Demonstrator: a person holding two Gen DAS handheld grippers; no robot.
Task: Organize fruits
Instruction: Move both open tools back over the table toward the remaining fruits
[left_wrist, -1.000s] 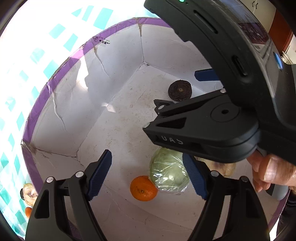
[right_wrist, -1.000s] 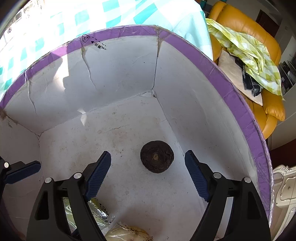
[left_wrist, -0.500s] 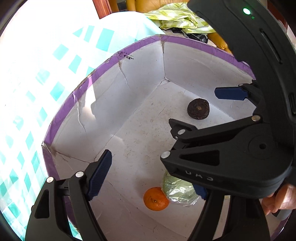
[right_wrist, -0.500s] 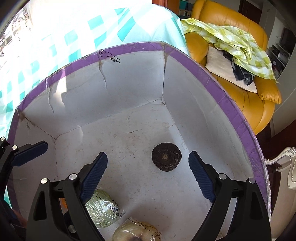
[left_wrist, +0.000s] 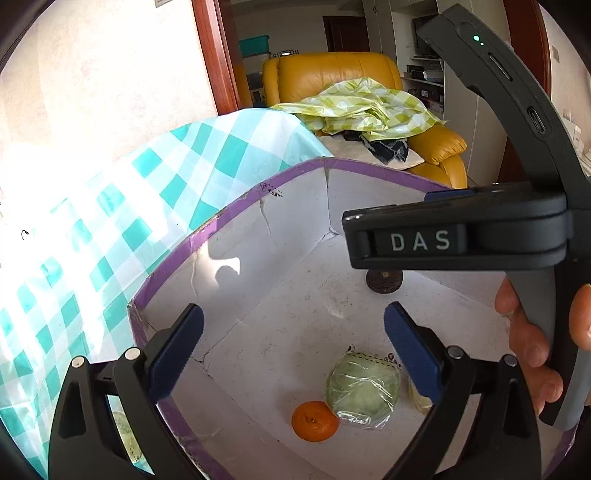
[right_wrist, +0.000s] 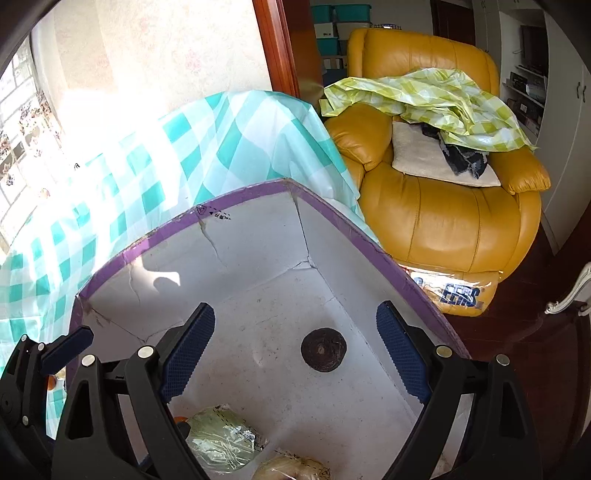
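A white box with a purple rim (left_wrist: 229, 214) (right_wrist: 240, 199) holds the fruit. On its floor lie an orange (left_wrist: 314, 421), a green fruit in clear wrap (left_wrist: 362, 391) (right_wrist: 221, 439), a pale wrapped fruit (left_wrist: 419, 400) (right_wrist: 291, 469) and a dark round fruit (left_wrist: 384, 280) (right_wrist: 323, 349). My left gripper (left_wrist: 295, 350) hovers above the orange and the green fruit, its jaws opening with nothing between them. My right gripper (right_wrist: 295, 354) stands open and empty above the dark fruit. In the left wrist view its black body crosses the right side and hides part of the dark fruit.
The box sits on a teal checked tablecloth (left_wrist: 110, 221) (right_wrist: 110, 206), near the table's far corner. Beyond it stands a yellow armchair (right_wrist: 443, 221) with a green checked cloth (right_wrist: 424, 96). A loose fruit (left_wrist: 125, 432) lies outside the box at lower left. A hand (left_wrist: 532, 354) grips the right tool.
Both grippers have risen and tilted up, so the room beyond the box has come into view. The left jaws have spread wider. The fruit in the box has not moved.
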